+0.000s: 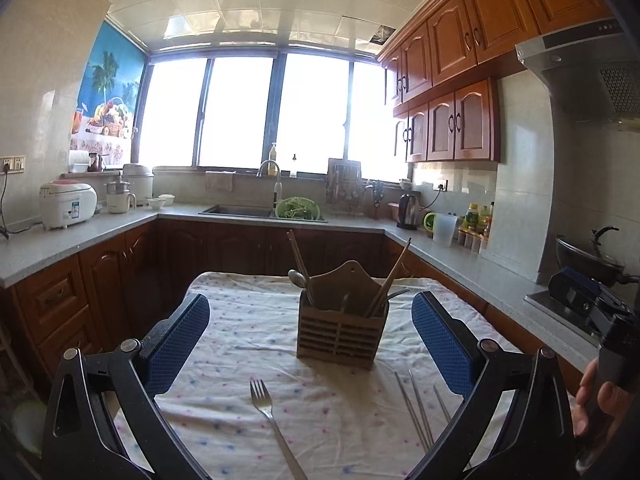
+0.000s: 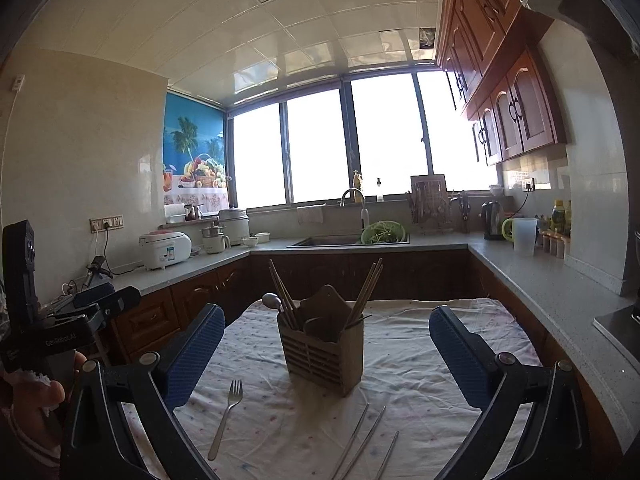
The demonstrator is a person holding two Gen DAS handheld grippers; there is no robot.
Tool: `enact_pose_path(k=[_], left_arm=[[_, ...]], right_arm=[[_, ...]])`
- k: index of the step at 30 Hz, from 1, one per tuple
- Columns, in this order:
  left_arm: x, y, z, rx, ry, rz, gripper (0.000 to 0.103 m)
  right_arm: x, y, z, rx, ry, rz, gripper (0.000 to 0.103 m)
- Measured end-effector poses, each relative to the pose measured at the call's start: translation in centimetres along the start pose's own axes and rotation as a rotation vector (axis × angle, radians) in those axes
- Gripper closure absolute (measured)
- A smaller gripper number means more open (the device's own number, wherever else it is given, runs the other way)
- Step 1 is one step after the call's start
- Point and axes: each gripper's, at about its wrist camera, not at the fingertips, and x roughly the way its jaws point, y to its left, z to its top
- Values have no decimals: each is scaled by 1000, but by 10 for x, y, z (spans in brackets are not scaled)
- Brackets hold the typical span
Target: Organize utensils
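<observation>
Steel fork and three metal chopsticks lie loose on the dotted tablecloth, in front of the slatted caddy. Caddy already has wooden chopsticks and a spoon standing in it

Left gripper: jaws wide, holding nothing, hovering above the cloth. Right gripper: same, wide and empty. Fork sits left of the caddy, metal chopsticks right, both near its base but not touching it

Risks as I see them:
- fork and chopsticks are flat and thin on soft cloth, so pads may pinch fabric along with the metal and drag the cloth, which could shift or tip the caddy
- metal chopsticks lie close together, a grab could take one and skew the others
- smooth steel may pivot in the pads
- dropping in past the leaning wooden chopsticks could snag them
</observation>
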Motion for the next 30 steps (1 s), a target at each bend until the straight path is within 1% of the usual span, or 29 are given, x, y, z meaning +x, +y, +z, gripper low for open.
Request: enact_pose_path(k=[2,8,13,19,27,30], left_arm=[[3,-2,-14,6,16,23,0],[16,-3,-57,6,84,72,0],[19,-5,-83,11,117,111,0],[14,-10,-102,40,133,139,0],[15,-12,-106,58,170,183,0],[12,-11,-107,58,168,188,0]], right_arm=[[1,2,-16,-2,-3,-29,0],[11,0,-73,10,44,-86,0],[12,0,-103,-9,67,-120,0],[4,-3,-118,-12,68,-138,0],[1,-9,-126,9,105,-144,0],[0,-10,-127,7,111,-150,0]])
